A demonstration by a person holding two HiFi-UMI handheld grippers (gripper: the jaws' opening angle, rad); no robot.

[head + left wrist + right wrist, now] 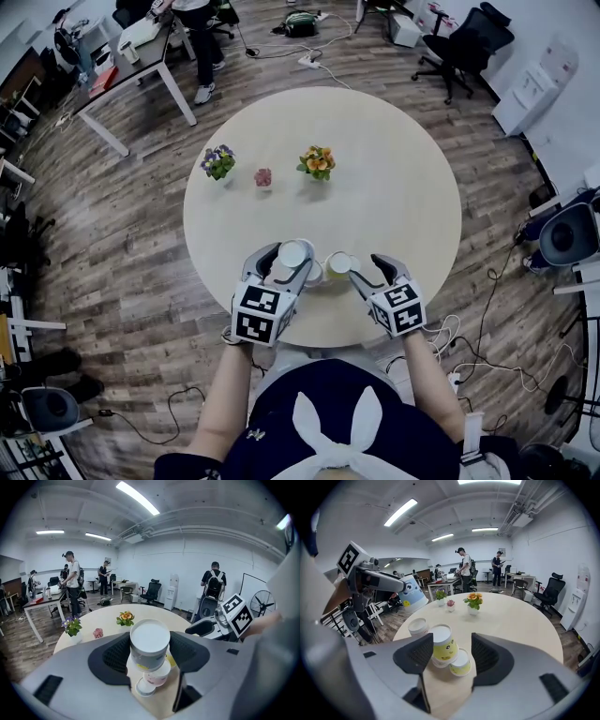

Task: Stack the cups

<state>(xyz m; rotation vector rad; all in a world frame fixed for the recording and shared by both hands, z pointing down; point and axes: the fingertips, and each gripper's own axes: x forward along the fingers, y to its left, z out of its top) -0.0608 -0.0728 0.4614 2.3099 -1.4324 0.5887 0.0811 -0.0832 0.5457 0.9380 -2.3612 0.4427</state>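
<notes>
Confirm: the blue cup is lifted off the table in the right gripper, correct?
Wrong gripper. The blue cup is lifted off the table, but it is in the left gripper, not the right. The left gripper view shows that gripper's fingers closed on the cup. The right gripper is open, with a yellow cup standing between its fingers.

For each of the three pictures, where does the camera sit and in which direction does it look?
Head view: on the person's head, facing steeply down at the round table; both forearms, left gripper and right gripper show.
Left gripper view: on the left gripper, facing along its jaws, shut on a blue cup.
Right gripper view: on the right gripper, facing a yellow cup between open jaws.
Shared: both gripper views show the flower pots.
</notes>
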